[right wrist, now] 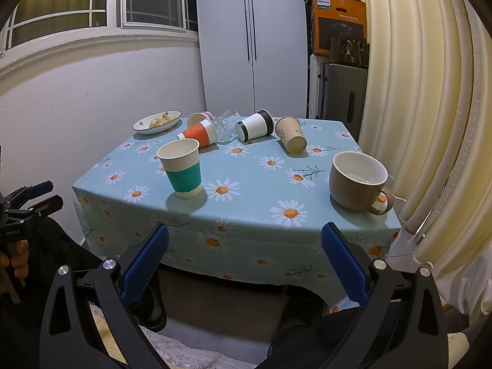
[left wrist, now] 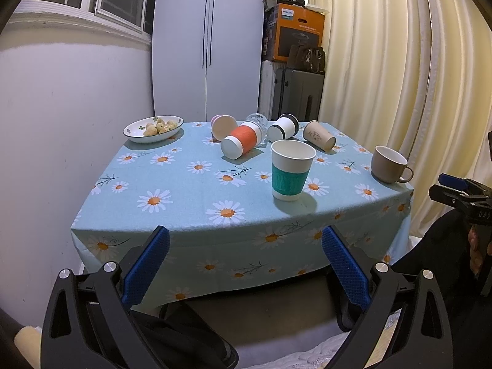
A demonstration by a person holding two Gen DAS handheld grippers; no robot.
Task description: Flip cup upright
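Observation:
A green-banded paper cup [left wrist: 292, 170] [right wrist: 183, 169] stands upright near the table's front edge. A brown mug [left wrist: 389, 164] [right wrist: 358, 181] stands upright at the right. Behind them several cups lie on their sides: an orange-banded cup [left wrist: 243, 141] [right wrist: 200, 133], a pink cup [left wrist: 223, 126] [right wrist: 198, 118], a clear glass [left wrist: 258, 121] [right wrist: 226, 126], a black-and-white cup [left wrist: 283, 127] [right wrist: 255, 126] and a tan paper cup [left wrist: 319, 136] [right wrist: 292, 136]. My left gripper [left wrist: 246, 240] and right gripper [right wrist: 246, 238] are both open and empty, held in front of the table, short of its edge.
A bowl of food [left wrist: 153, 129] [right wrist: 156, 121] sits at the back left of the daisy tablecloth [left wrist: 184, 184] [right wrist: 252, 178]. A curtain [left wrist: 399, 77] hangs close on the right, a wall on the left. Boxes and a suitcase [left wrist: 303, 92] stand behind.

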